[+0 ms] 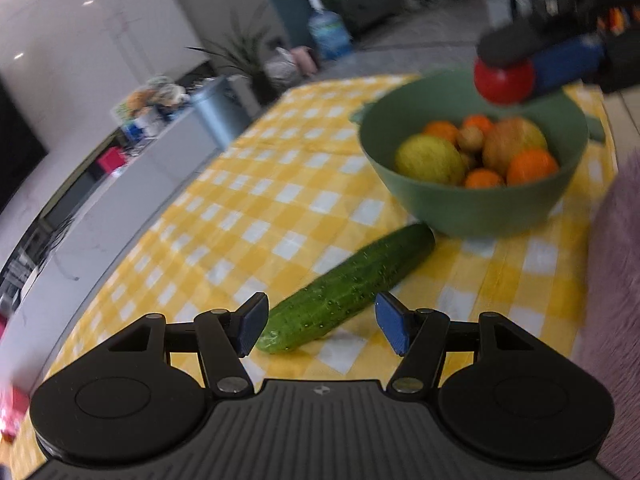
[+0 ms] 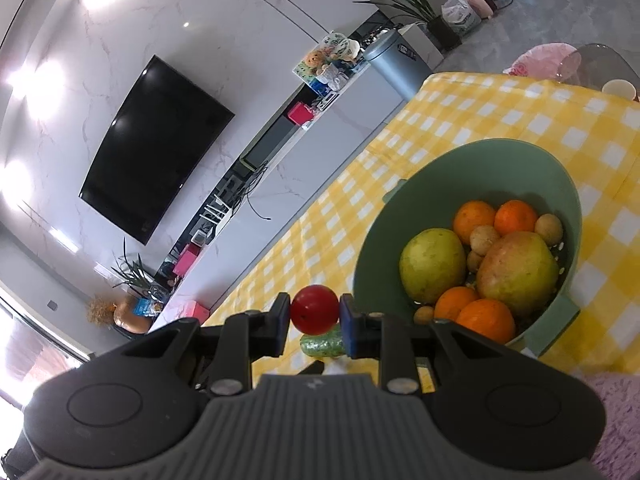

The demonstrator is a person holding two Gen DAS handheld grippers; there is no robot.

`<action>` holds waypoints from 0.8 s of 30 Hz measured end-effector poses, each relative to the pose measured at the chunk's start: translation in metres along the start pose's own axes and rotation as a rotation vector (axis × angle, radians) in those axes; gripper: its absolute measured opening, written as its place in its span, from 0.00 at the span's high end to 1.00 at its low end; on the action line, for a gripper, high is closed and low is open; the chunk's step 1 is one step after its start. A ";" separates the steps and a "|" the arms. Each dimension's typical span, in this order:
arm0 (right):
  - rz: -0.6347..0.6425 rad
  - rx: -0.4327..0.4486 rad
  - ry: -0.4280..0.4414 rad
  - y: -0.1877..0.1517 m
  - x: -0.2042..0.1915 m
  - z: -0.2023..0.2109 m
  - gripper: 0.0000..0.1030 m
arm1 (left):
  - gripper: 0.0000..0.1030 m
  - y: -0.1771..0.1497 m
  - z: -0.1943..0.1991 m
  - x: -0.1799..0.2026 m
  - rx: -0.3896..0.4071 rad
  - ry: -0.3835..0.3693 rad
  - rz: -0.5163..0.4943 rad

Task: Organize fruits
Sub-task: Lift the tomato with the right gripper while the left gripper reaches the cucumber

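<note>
Right gripper (image 2: 315,317) is pinching tomato (image 2: 314,309) at bowl's (image 2: 372,240) 9 o'clock rim; slipping risks missing. Left gripper (image 1: 320,326) is gaping, empty.

Right gripper clamped on a small red tomato beside the green fruit bowl

The right gripper (image 2: 314,320), black with blue pads, held a small round red tomato (image 2: 314,308) pinched between its two fingers, above the yellow-and-white checked tablecloth (image 2: 460,120). Just under the tomato lay the end of a bumpy green cucumber (image 2: 322,345) on the cloth. To the right stood a round green plastic bowl (image 2: 372,256) holding oranges (image 2: 486,318), two large yellow-green fruits (image 2: 433,264) and several small tan round fruits (image 2: 484,239). A black wall-mounted television (image 2: 156,148) hung on the white marble wall beyond.
</note>
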State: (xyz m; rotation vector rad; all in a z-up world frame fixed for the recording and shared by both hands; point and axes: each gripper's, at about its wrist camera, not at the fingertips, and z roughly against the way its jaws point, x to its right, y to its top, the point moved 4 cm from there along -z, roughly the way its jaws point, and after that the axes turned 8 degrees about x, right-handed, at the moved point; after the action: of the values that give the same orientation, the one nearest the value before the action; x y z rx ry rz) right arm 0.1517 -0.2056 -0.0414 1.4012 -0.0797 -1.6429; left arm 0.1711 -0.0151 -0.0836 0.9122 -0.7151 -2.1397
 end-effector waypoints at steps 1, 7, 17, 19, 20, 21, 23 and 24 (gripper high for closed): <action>-0.002 0.000 0.000 0.000 0.001 0.000 0.78 | 0.29 -0.001 -0.006 0.002 -0.011 -0.013 -0.032; -0.006 -0.028 -0.003 -0.003 0.005 -0.007 0.78 | 0.24 0.001 -0.034 0.005 -0.034 -0.027 -0.156; -0.049 -0.060 0.023 -0.006 0.008 -0.011 0.78 | 0.10 0.008 -0.071 -0.008 -0.116 -0.283 -0.081; -0.047 -0.060 0.016 -0.006 0.009 -0.011 0.78 | 0.10 0.006 -0.075 -0.009 -0.140 -0.295 -0.046; -0.046 -0.061 0.012 -0.006 0.009 -0.011 0.78 | 0.10 0.005 -0.077 -0.009 -0.146 -0.290 -0.030; -0.045 -0.061 0.009 -0.006 0.009 -0.011 0.78 | 0.11 0.004 -0.077 -0.010 -0.143 -0.287 -0.010; -0.049 -0.062 0.009 -0.006 0.008 -0.011 0.78 | 0.15 0.001 -0.075 -0.011 -0.142 -0.288 0.020; -0.049 -0.063 0.010 -0.006 0.008 -0.011 0.78 | 0.16 0.001 -0.074 -0.010 -0.144 -0.279 0.017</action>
State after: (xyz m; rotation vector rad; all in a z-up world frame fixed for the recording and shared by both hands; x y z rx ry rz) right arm 0.1575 -0.2026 -0.0543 1.3730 0.0129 -1.6642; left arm 0.2335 -0.0238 -0.1229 0.5363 -0.6883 -2.2955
